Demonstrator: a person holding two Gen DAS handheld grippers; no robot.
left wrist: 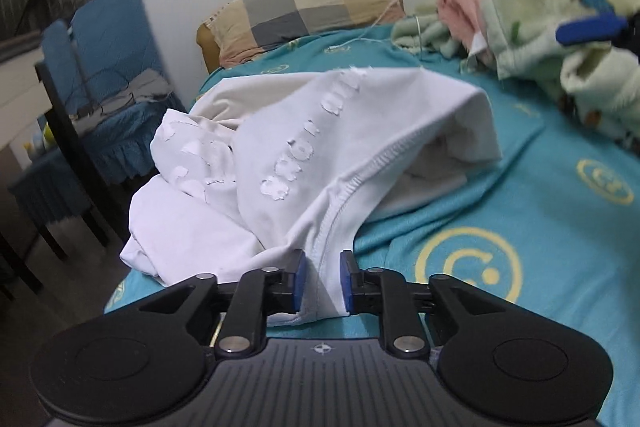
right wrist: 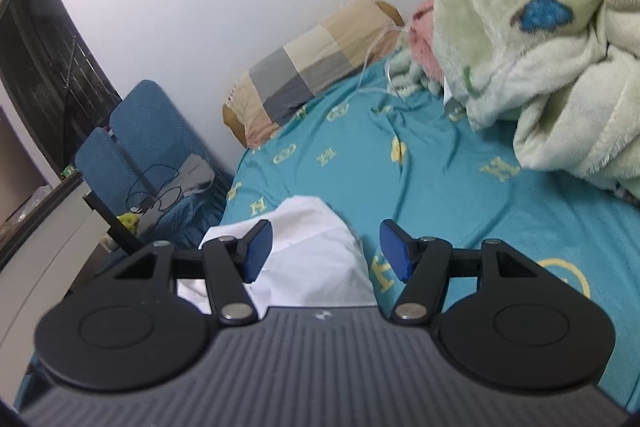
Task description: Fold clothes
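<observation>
Left gripper (left wrist: 323, 279) pinches the limp, light white shirt (left wrist: 304, 155) at its stitched hem; right gripper (right wrist: 325, 253) hangs spread above the shirt.

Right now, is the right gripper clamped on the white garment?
No: the right gripper stands open, its blue pads apart above the white garment.

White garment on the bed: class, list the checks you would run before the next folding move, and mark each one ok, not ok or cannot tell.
1. Left hand-held gripper shut on the white garment: ok.
2. Right hand-held gripper holding cloth: not ok, jaws open.
3. Garment lying flat: not ok, it is bunched.
4. Bare teal sheet beside the garment for folding: ok.
5. Green plush blanket apart from the garment: ok.
6. Garment's far edge on the bed: cannot tell.
</observation>
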